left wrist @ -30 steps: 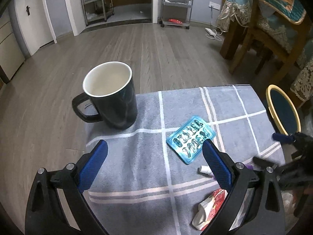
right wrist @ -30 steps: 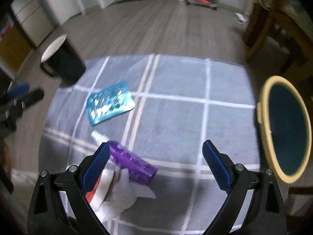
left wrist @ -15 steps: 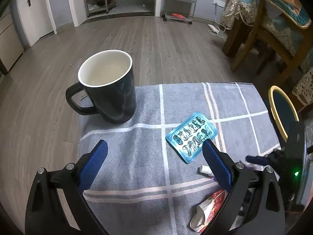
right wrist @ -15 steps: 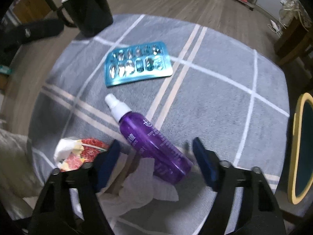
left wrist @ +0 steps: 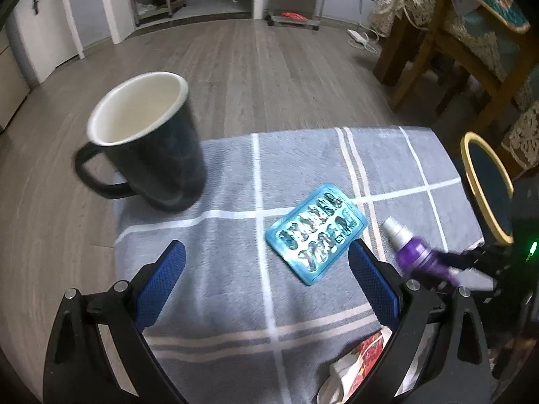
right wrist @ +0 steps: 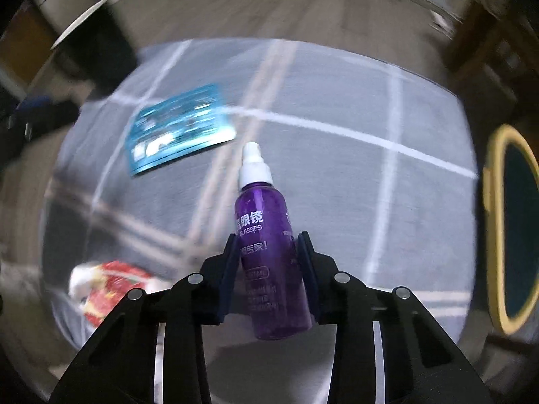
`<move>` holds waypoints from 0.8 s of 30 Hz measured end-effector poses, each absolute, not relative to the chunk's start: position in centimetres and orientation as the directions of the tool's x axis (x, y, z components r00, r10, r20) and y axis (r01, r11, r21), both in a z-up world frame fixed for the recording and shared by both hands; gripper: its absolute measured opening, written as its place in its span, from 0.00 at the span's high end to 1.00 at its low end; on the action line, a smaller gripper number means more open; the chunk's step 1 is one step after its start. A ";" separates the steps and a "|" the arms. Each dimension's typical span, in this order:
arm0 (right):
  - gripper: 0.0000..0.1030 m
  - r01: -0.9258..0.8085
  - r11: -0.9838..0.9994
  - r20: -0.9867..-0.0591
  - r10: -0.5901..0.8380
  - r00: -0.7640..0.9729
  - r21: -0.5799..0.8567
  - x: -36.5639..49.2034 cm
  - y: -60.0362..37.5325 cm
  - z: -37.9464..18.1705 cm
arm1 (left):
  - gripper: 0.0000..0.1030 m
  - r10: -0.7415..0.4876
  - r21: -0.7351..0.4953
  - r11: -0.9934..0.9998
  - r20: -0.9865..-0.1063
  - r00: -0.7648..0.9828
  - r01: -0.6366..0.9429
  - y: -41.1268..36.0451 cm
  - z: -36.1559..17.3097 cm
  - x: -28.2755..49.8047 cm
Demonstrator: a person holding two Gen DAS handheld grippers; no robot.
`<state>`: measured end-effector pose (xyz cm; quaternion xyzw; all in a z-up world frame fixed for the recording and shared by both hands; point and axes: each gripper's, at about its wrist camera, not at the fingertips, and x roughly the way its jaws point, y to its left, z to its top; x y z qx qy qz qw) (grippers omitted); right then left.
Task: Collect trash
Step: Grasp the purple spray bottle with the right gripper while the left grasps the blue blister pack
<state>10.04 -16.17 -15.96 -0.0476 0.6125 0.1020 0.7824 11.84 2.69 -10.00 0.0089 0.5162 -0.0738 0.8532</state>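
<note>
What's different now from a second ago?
The right gripper came down over the purple spray bottle; its jaws have just been closing and now pinch the bottle's sides. The left gripper stayed open. The mug, the blue blister pack and the red wrapper stayed put.

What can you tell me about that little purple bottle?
The purple bottle is a small spray bottle of see-through violet plastic with a white nozzle and white printed lettering, partly in Chinese. The right gripper has just closed its dark fingers on the bottle's middle, nozzle pointing away from the camera, above the grey checked cloth.
</note>
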 end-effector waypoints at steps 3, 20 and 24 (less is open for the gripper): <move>0.64 -0.144 0.988 -0.970 0.094 0.226 0.062 10.2 -17.9 -16.1 | 0.07 -0.133 -0.051 0.980 -0.884 0.449 0.190 1.3 -11.1 12.6; 0.64 -0.065 0.993 -0.970 0.113 0.214 0.101 10.8 -20.1 -15.6 | 0.07 -0.138 0.061 0.887 -0.910 0.390 0.457 -5.3 -17.2 14.5; 0.64 -0.065 0.992 -0.970 0.117 0.214 0.105 10.7 -20.3 -15.9 | 0.06 -0.145 0.057 0.887 -0.907 0.395 0.457 -5.5 -17.5 14.8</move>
